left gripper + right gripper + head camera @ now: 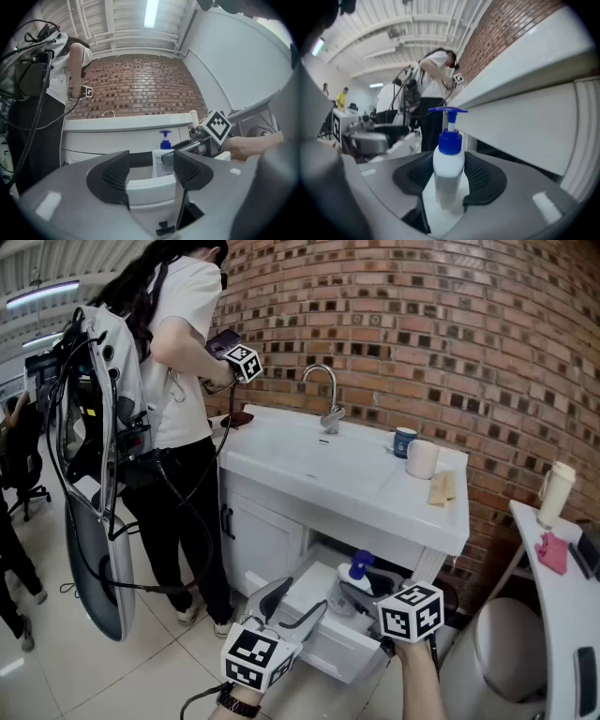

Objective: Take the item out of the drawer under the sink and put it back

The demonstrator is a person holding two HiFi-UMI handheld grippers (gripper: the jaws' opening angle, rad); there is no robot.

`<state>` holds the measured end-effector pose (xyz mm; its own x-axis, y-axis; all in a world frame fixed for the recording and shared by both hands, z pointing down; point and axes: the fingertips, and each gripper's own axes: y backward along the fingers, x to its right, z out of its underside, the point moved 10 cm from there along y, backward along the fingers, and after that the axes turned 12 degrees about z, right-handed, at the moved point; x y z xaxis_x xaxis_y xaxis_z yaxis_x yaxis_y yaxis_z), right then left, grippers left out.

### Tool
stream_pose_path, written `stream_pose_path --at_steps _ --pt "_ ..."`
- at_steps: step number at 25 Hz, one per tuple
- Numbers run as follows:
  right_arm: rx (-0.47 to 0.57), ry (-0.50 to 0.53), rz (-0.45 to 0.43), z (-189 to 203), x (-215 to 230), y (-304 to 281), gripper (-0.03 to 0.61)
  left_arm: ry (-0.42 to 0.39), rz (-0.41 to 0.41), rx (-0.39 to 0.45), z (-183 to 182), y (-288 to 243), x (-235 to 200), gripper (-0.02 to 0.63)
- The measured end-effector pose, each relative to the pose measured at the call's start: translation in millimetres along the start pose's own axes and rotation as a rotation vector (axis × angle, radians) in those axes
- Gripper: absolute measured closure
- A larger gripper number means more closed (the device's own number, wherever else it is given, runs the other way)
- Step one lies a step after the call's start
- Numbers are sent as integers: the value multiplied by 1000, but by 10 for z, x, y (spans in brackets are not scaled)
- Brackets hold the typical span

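Observation:
A white pump bottle (357, 570) with a blue top stands in the pulled-out white drawer (337, 648) under the sink (309, 460). My right gripper (349, 592) reaches in from the right and is shut on the bottle (448, 168), a pad pressed to each side of its body. Whether the bottle is off the drawer floor I cannot tell. My left gripper (295, 604) is open at the drawer's front left corner, with the drawer's front rim (150, 190) between its jaws. In the left gripper view the bottle (163, 154) and the right gripper (183, 145) show just beyond.
A person (178, 381) stands at the sink's left end holding another gripper. A faucet (328, 395), a blue mug (405, 440), a white cup (422, 458) and a wooden piece (441, 488) are on the counter. At the right are a white table (562, 615) and a round seat (506, 652).

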<state>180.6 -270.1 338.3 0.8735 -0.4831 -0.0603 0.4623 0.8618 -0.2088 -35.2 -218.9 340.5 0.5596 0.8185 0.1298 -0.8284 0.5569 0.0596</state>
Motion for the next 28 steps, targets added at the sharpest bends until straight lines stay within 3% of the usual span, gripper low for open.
stream_pose_path --at_steps 3,6,12,19,28 --pt "227 -97 1 -256 51 286 376 9 25 9 -6 29 41 298" --pt "323 -163 9 -466 77 503 376 24 22 46 -9 57 65 278" --pt "293 -103 50 -590 97 580 377 56 -8 98 -31 20 9 262" --pt "263 -82 22 -536 27 527 377 82 -38 150 -79 68 24 262" --pt "157 -82 26 -298 30 252 377 79 -39 125 7 86 -43 256"
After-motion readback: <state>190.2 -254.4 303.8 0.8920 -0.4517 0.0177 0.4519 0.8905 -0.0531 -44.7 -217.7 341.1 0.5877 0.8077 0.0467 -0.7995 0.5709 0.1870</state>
